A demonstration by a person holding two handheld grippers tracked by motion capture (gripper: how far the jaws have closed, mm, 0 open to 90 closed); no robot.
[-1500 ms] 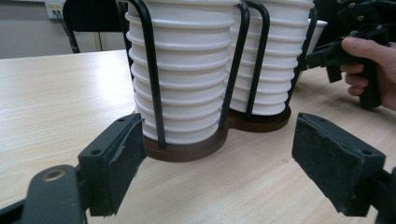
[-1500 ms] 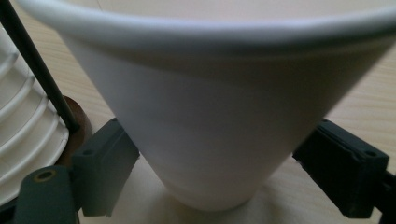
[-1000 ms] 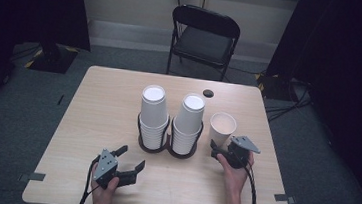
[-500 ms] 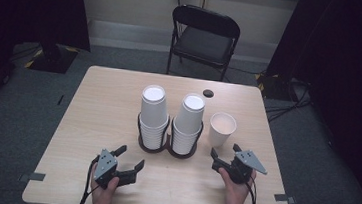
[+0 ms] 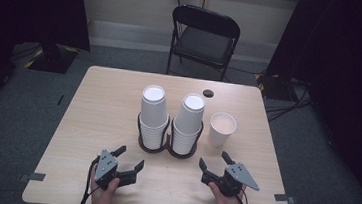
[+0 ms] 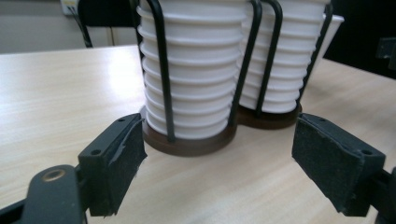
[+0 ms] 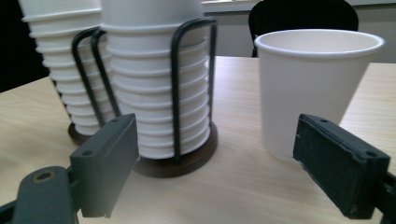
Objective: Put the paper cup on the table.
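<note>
Sitting upright on the surface [image 5: 108, 105], the cup [image 5: 222, 129] is just right of the rack [image 5: 169, 143], untouched. Right claw [image 5: 213, 161] is hovering near it, spread and empty; left claw [image 5: 129, 158] is spread too.

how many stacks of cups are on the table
2. The left stack and the right stack stand side by side in a wire holder; one single cup stands right of them.

Even overhead light, desk [image 5: 98, 109] bright, room edges near black. Soft glare patch on the desk in the left gripper view. Gripper views: near pads [image 6: 119, 156] slightly soft, background chair [image 7: 303, 14] out of focus. No motion blur.
</note>
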